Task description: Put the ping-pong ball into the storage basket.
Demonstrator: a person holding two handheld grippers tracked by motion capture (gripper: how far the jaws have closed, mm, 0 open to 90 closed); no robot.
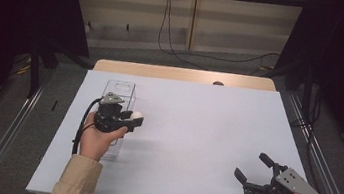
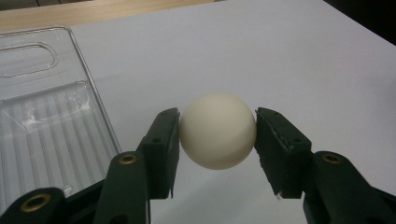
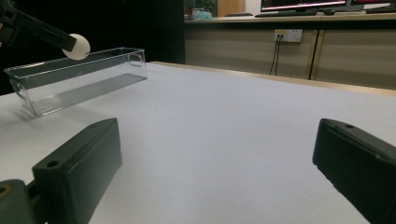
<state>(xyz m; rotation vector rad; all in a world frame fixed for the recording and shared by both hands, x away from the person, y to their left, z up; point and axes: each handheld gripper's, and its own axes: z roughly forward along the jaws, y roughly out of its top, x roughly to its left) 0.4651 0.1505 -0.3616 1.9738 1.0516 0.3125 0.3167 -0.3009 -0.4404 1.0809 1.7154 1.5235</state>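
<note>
1. The left gripper (image 2: 217,140) is pinching a small white ball (image 2: 218,130) between its two black jaws. One jaw presses on each side of the ball.
2. In the high view, the left gripper (image 1: 131,120) holds the ball (image 1: 136,116) up in the air, just past the right edge of a clear plastic box (image 1: 119,89).
3. From the right gripper view, the ball (image 3: 77,46) sits up by the top edge of the box (image 3: 79,79). I cannot tell if they touch.
4. The ball is round, smooth and cream-white, with no marks on it.
5. The box is long, narrow and see-through. Its bottom has thin ridges in rows, and one end wall has an oval handle hole.
6. The box stands on a big white sheet (image 1: 206,127) that covers the table. The sheet looks flat and plain. A strip of light wood (image 1: 183,74) shows at the far edge.
7. The right gripper (image 1: 254,169) is spread wide open with nothing in it. It is low near the right front corner of the sheet, well apart from the ball.
8. The jaw pads are dark, blocky and dull.
</note>
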